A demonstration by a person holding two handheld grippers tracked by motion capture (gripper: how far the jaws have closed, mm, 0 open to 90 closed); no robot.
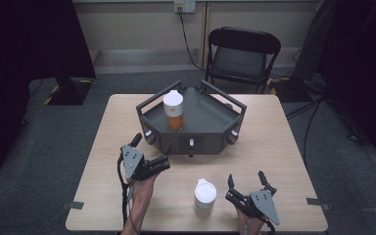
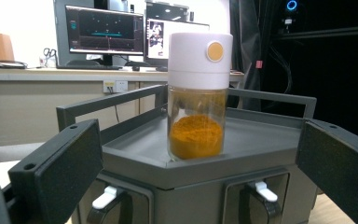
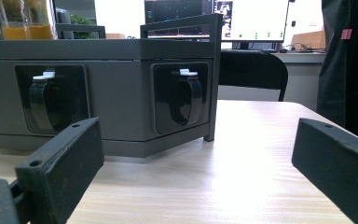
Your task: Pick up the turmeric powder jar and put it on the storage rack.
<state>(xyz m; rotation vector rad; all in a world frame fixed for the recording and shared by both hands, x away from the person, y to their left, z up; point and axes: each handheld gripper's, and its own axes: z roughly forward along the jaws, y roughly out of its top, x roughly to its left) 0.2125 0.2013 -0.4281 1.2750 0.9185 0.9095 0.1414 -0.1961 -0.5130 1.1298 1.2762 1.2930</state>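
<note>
Nearest, the right gripper (image 1: 247, 184) rests with jaws spread, just right of a white-lidded jar (image 1: 205, 195) on the table (image 1: 284, 147). Farther left, the left gripper (image 1: 152, 152) is spread too, facing the orange-powder spice jar (image 1: 174, 111) upright on the grey tray (image 1: 210, 117).

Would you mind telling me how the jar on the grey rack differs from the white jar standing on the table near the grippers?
The jar on the grey rack stands raised on the rack, while the white jar stands directly on the table. The rack jar shows a clear body with orange powder under its white cap; the table jar looks white all over from above, its contents hidden. The table jar sits close to the right gripper. Both stand upright with white tops.
</note>
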